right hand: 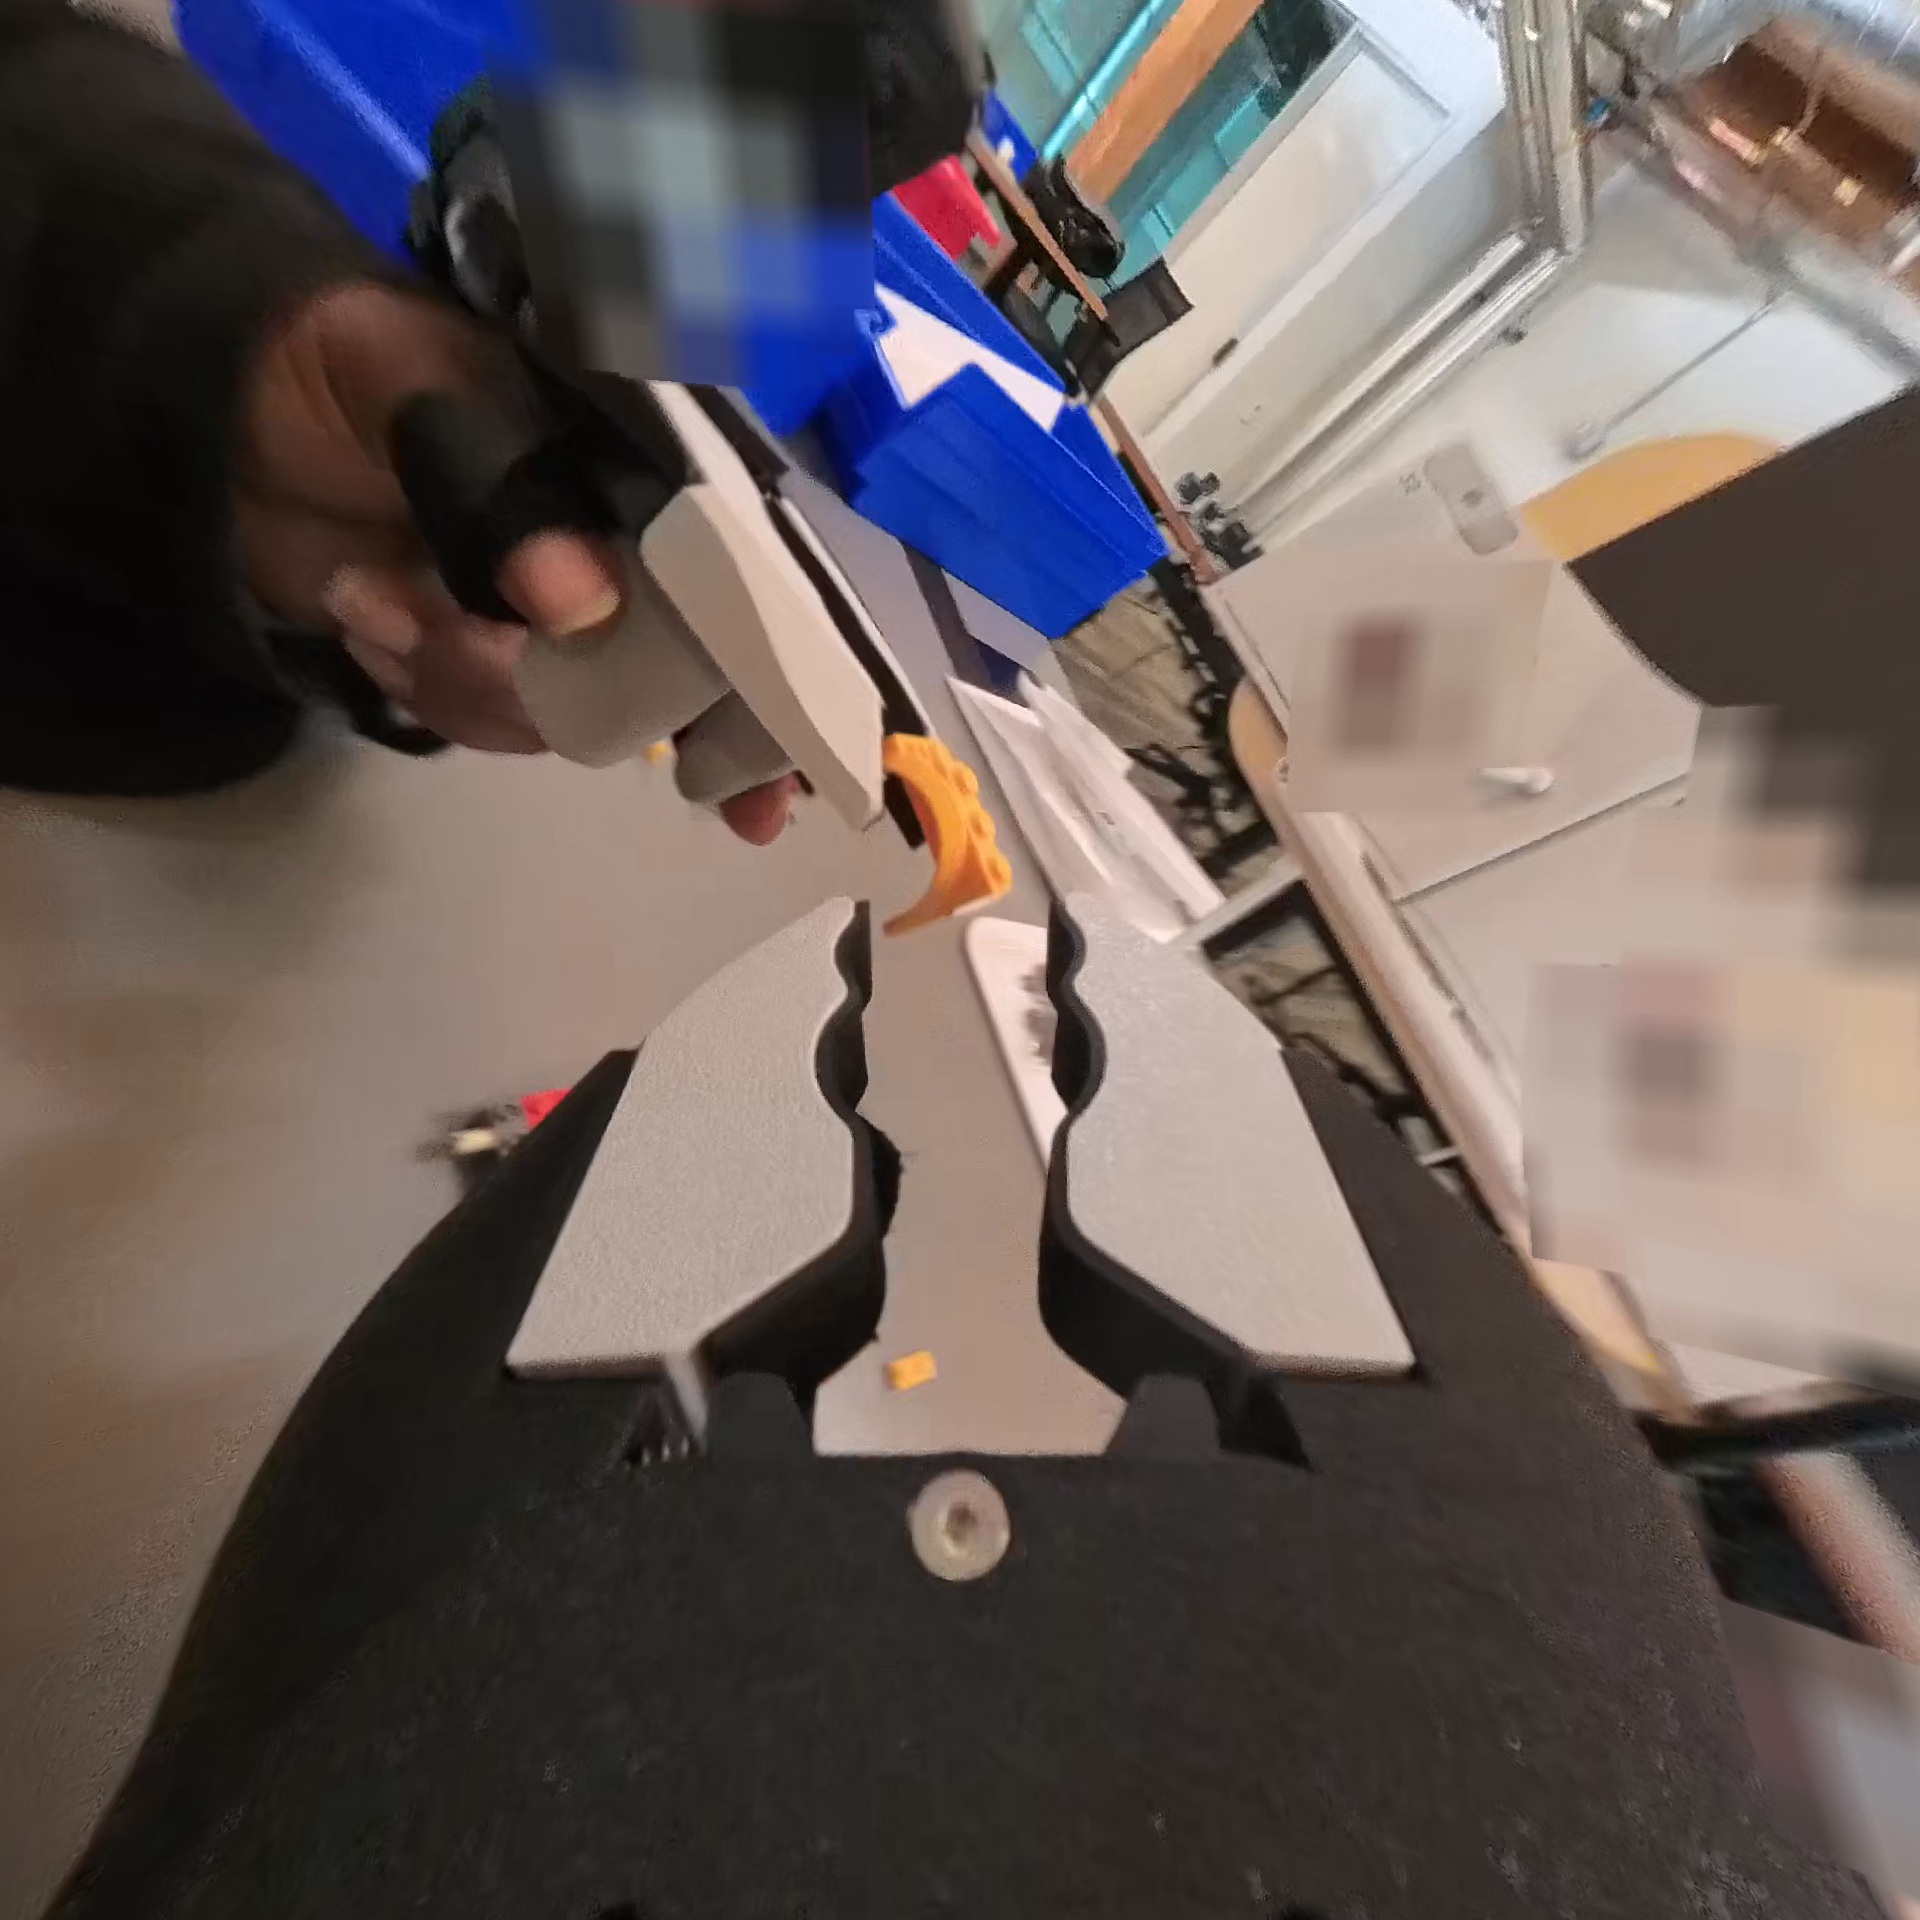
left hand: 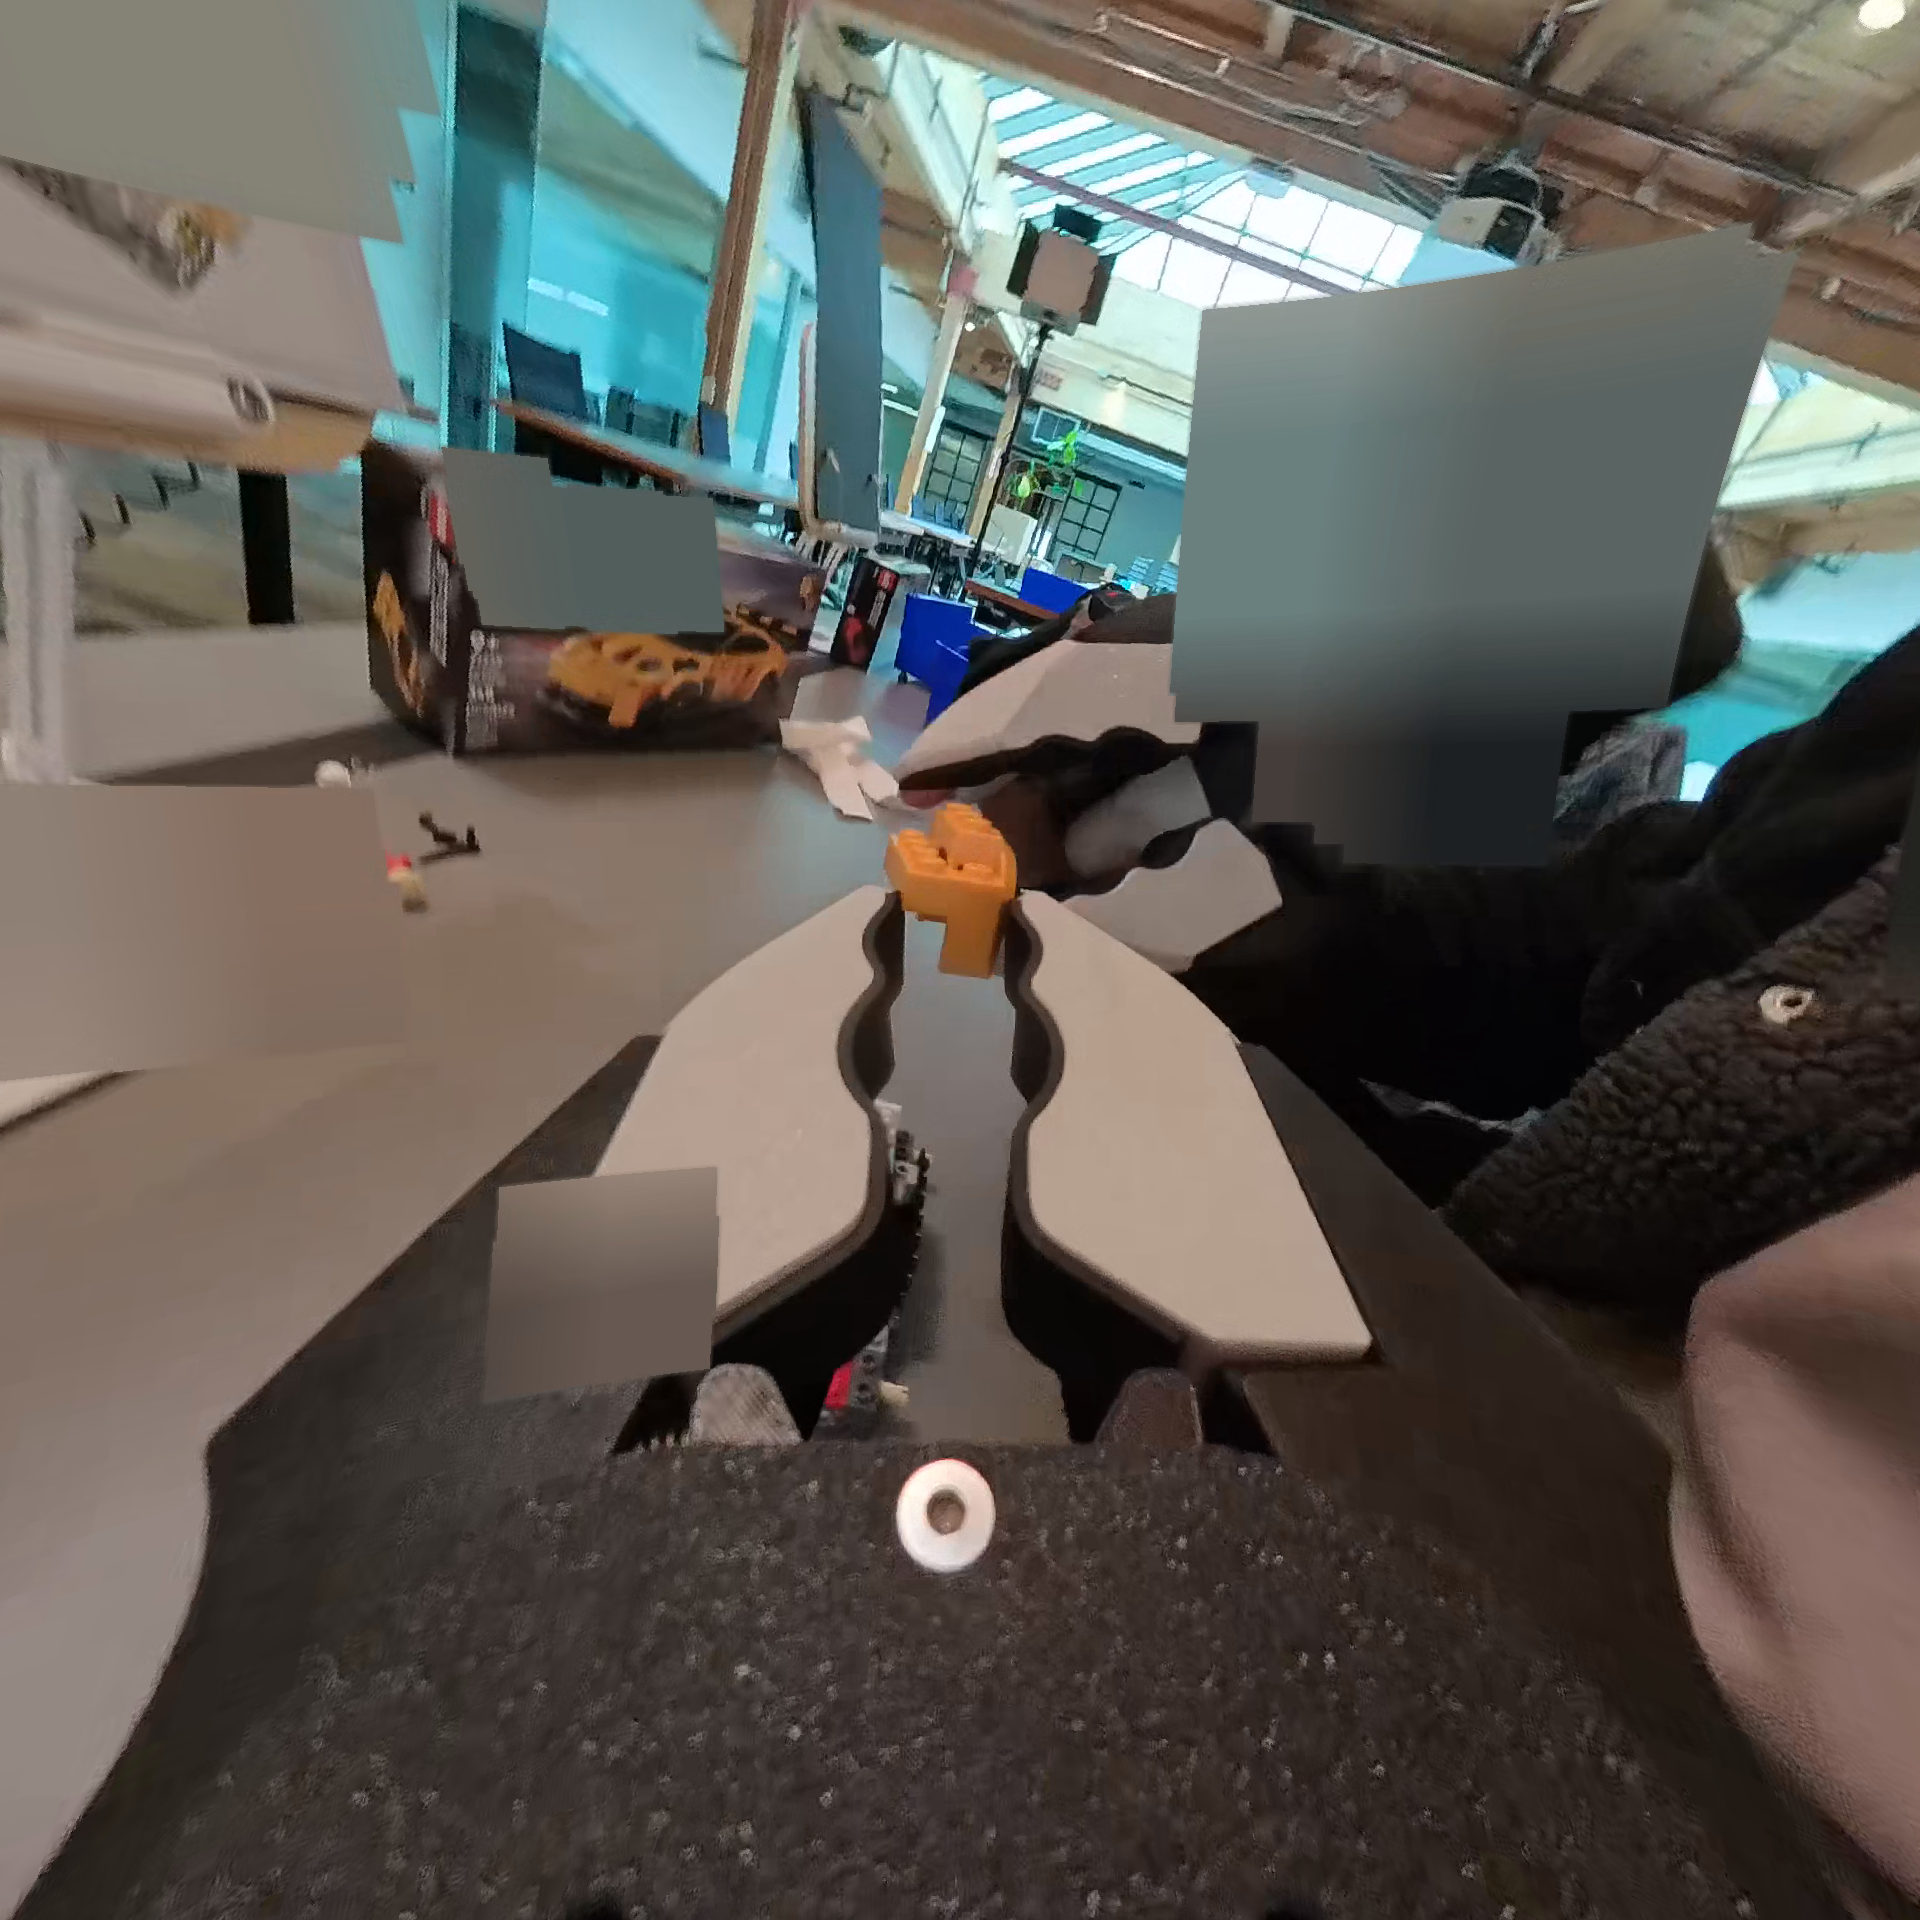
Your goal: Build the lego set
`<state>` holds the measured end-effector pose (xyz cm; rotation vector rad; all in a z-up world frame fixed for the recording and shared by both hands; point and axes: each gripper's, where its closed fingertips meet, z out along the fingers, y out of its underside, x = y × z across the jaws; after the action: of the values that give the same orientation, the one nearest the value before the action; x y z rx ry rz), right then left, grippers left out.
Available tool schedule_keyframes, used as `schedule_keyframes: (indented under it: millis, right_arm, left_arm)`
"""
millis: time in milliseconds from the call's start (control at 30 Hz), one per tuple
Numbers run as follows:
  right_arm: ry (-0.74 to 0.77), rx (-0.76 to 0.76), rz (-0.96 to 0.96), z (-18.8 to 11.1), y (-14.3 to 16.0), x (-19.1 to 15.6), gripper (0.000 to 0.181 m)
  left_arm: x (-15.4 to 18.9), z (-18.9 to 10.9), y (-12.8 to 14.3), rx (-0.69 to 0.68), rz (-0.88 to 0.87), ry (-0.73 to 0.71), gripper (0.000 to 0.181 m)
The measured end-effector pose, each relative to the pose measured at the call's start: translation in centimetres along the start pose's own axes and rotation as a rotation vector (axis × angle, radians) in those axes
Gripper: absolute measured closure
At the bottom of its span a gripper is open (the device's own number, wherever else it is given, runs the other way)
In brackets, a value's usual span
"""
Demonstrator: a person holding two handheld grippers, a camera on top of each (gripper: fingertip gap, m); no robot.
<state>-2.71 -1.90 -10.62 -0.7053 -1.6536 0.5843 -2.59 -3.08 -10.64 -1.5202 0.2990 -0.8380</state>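
An orange curved lego piece (left hand: 951,883) is pinched between the tips of my left gripper (left hand: 953,906), held above the grey table (left hand: 623,883). In the right wrist view the same piece (right hand: 951,831) hangs from the left gripper (right hand: 891,812), which a person's hand holds at the upper left. My right gripper (right hand: 956,912) is open and empty, its tips just below the orange piece and not touching it. In the left wrist view the right gripper (left hand: 1034,821) comes in from the right, close behind the piece.
A dark lego box (left hand: 582,665) stands at the back of the table. Small loose parts (left hand: 447,842) lie at the left, white paper (left hand: 842,758) behind. Blue bins (right hand: 987,468) stand farther off. A tiny orange piece (right hand: 911,1371) lies on the table under my right gripper, beside a white booklet (right hand: 1081,810).
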Motion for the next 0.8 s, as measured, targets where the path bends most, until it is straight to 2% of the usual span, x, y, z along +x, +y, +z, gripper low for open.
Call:
schedule_keyframes:
  millis: [100,200,300,433,533,600,667,800]
  right_arm:
    - [-0.141,0.074,0.338,-1.1,0.2,-0.4,0.153]
    - [-0.355,0.138,0.750,-1.8,0.5,-1.1,0.143]
    - [-0.524,0.215,1.005,-2.4,0.2,-1.3,0.138]
    - [-0.778,0.268,1.190,-3.1,-1.2,-3.1,0.130]
    - [-0.883,0.300,1.275,-3.1,-1.8,-3.9,0.128]
    - [-0.931,0.324,1.311,-3.3,-2.1,-4.1,0.133]
    - [-0.943,0.340,1.320,-3.3,-2.1,-4.1,0.150]
    - [-0.930,0.358,1.290,-3.4,-1.9,-4.1,0.153]
  left_arm:
    - [0.6,-0.1,-0.1,0.009,0.141,0.013,0.163]
    - [1.5,0.1,0.4,-0.007,0.316,0.019,0.163]
    - [2.3,0.4,1.1,-0.038,0.491,0.009,0.163]
    - [3.1,0.8,1.8,-0.074,0.696,-0.010,0.163]
    - [3.7,1.0,2.3,-0.099,0.825,-0.019,0.163]
    - [3.8,1.1,2.8,-0.126,0.910,-0.031,0.163]
    - [3.9,1.2,3.1,-0.145,0.967,-0.038,0.163]
    - [3.9,1.4,3.2,-0.156,1.015,-0.065,0.163]
